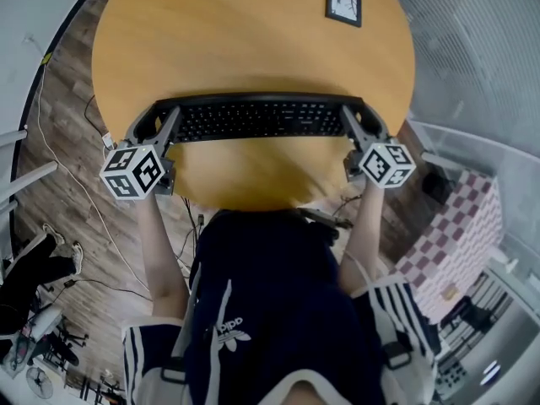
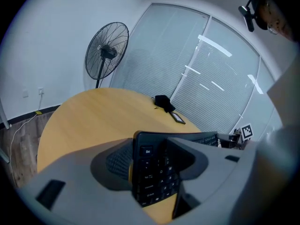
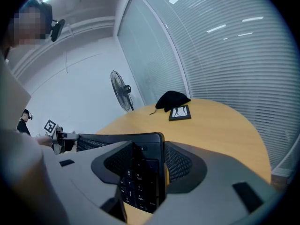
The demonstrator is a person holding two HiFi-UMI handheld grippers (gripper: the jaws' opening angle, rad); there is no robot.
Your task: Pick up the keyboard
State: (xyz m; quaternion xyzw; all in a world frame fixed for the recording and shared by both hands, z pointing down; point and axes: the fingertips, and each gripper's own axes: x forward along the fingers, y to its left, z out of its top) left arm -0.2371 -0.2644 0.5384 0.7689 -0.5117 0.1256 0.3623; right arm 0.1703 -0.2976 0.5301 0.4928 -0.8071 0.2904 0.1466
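Up close first: the left gripper (image 2: 150, 165) is clamped on the left end of the keyboard (image 1: 253, 119), with the Esc corner wedged between its jaws. Same deal on the other side. The right gripper (image 3: 146, 168) is closed on the right end, and a strip of keys is pinched between its pads.

Hard-to-see bits:
- Both ends of the keyboard are swallowed by the jaws, so the very edges can't be made out.
- In each gripper view only a slice of keys is shown, and the rest is blocked by the gripper body.
- Whether the keyboard is resting on the table (image 1: 253, 40) or raised just off it can't be told.

The keyboard is held level across the near part of the round wooden top, with its long side toward the person. A shadow is thrown on the wood just in front of it.

Further out, a small frame (image 1: 343, 2) is seen lying flat at the far side of the table. A black cloth (image 3: 172, 99) is bunched right behind it, and in the head view that cloth is cut off by the top edge. A fan (image 2: 107, 50) is stood by the wall beyond the table. Cables (image 1: 101, 218) are strewn over the floor (image 1: 63, 108) on the left. A pink-and-white checked thing (image 1: 456, 234) is seen on the right, but what it is can't be told.
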